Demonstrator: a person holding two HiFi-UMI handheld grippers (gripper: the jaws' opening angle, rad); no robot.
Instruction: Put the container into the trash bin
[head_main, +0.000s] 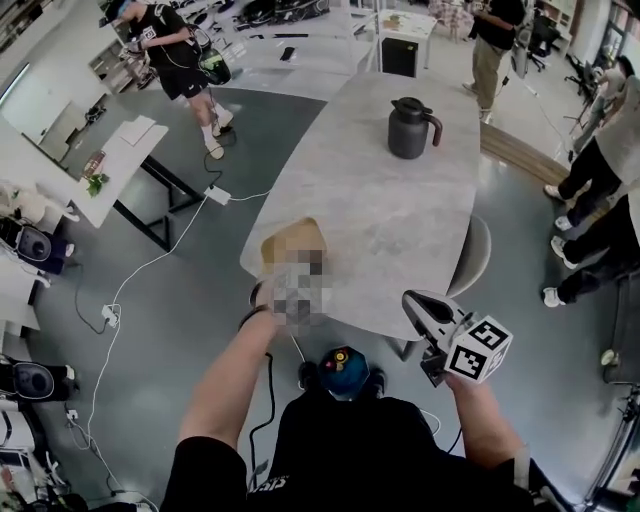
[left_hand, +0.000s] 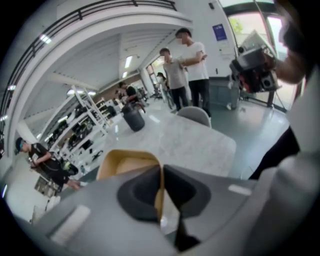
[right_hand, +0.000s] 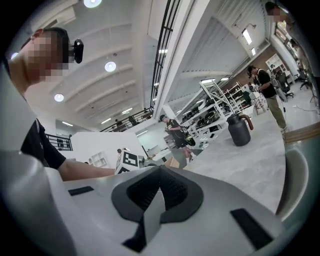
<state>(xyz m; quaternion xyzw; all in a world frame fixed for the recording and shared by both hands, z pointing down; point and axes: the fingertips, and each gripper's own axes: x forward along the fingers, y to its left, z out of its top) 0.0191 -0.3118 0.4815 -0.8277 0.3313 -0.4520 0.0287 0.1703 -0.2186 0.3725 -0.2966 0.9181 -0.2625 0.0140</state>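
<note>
Tan container (head_main: 295, 243), inside bare, hung over the near edge of the table (head_main: 400, 230), one wall pinched in the left gripper (left_hand: 161, 176). Mouth faced up; long axis unclear. The right gripper (right_hand: 159, 172) was closed, empty.

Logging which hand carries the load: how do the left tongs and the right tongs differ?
The left tongs are shut on the container wall; the right tongs are shut on nothing. The left tongs tilt down toward the table; the right tongs point nearly level across it. Both have grey bodies with dark pads, and both have their jaws closed.
</note>
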